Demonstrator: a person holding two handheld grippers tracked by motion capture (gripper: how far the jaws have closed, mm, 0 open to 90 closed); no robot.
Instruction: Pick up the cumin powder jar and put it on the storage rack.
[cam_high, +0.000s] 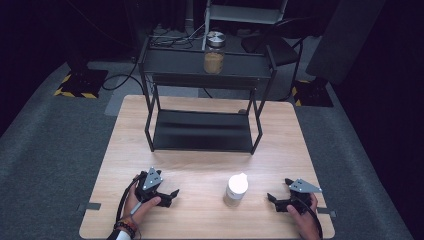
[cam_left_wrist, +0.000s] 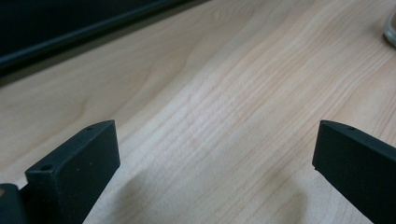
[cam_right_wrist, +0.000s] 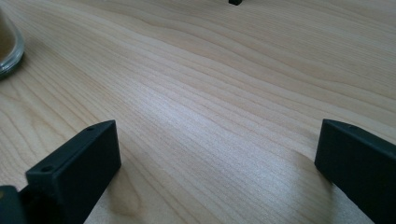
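The left tool (cam_high: 170, 196) rests low on the near left part of the wooden counter (cam_high: 200, 165), held in the person's left hand (cam_high: 140, 202), its jaws spread wide with nothing between them; in the left gripper view the two black jaws stand far apart over bare wood grain, and the dark edge of the shelf rack crosses the upper left corner. The right tool (cam_high: 274, 199) lies at the near right of the counter in the right hand (cam_high: 305, 212), its jaws likewise wide apart and holding nothing; in the right gripper view bare wood lies between them. Between the two tools, a little nearer the right one and apart from both, a small jar with a white lid (cam_high: 235, 190) stands upright on the counter; its glass base shows at the left edge of the right gripper view (cam_right_wrist: 8, 46). Farther back, a black metal shelf rack (cam_high: 205, 131) stands on the far half of the counter, and on its top shelf stands a second jar (cam_high: 214, 52) with a metal lid and brown contents.
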